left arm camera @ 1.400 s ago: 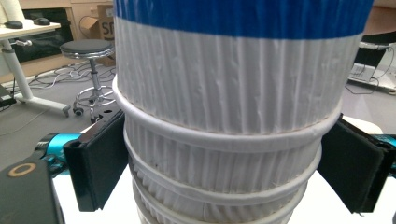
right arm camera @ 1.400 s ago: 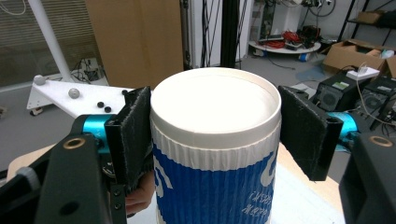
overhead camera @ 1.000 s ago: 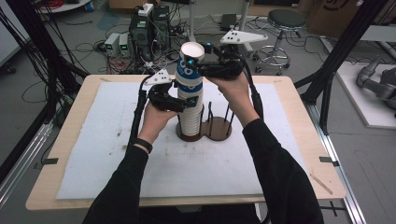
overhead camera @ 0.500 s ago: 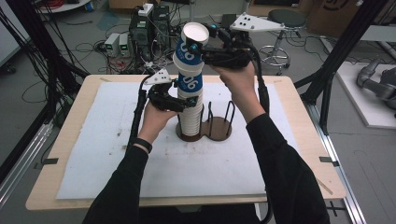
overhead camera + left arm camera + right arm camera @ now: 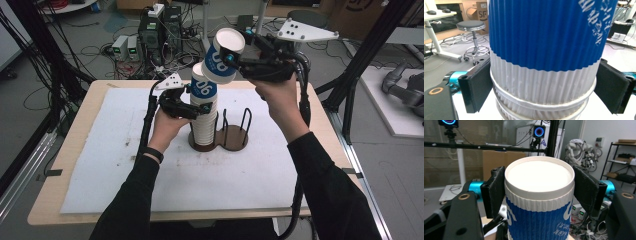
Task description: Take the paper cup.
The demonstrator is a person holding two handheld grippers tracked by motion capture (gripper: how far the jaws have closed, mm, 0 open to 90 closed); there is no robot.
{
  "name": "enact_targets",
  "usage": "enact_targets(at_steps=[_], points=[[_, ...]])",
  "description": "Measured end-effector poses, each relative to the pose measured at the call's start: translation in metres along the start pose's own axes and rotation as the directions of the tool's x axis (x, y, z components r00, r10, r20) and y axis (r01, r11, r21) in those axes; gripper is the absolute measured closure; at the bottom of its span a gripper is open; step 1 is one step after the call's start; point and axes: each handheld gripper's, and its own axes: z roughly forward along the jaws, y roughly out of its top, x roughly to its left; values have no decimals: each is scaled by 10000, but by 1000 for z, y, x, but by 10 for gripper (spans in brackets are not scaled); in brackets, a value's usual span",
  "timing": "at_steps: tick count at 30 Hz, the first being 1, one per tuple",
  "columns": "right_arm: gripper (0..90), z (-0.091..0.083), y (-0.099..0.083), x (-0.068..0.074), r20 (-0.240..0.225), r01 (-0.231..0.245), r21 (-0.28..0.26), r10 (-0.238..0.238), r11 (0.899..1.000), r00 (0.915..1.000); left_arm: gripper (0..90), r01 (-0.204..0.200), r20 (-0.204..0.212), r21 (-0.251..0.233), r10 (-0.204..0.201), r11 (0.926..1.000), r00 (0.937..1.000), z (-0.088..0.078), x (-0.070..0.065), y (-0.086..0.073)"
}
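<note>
Our right gripper (image 5: pixel 235 56) is clamped on a single blue-and-white paper cup (image 5: pixel 223 61), its two black pads pressed against the ribbed wall just under the rim on either side, as the right gripper view shows with the cup (image 5: pixel 539 202) upside down and its white recessed base facing the camera. In the high view that cup hangs tilted in the air above and slightly right of the stack of cups (image 5: pixel 204 112), just clear of the stack's top. Our left gripper (image 5: pixel 192 111) sits at the stack's left side, partway up; in the left gripper view its jaws stand wide on either side of the stack (image 5: pixel 544 57), the left pad against the white ribbed wall, the right pad close beside it, though we cannot tell whether that one touches. The stack stands upright in the left ring of a dark brown double cup holder (image 5: pixel 232 137), whose right ring with its thin wire posts holds nothing. The holder rests on a white mat (image 5: pixel 100 165) that covers most of the wooden table (image 5: pixel 40 215). Beyond the table's far edge lie cables and electronics boxes (image 5: pixel 150 37) on the floor.
</note>
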Motion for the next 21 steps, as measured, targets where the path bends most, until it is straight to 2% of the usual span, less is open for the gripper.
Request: enact_targets(at_steps=[9, 21], points=[[306, -29, -24, 10, -352, 5, 241, 3, 9997, 9994, 111, -88, -25, 70, 88, 9999, 10000, 0, 0, 1], [306, -59, -72, 18, -314, -332, 583, 351, 9977, 9989, 111, -61, -64, 78, 62, 10000, 10000, 0, 0, 1]])
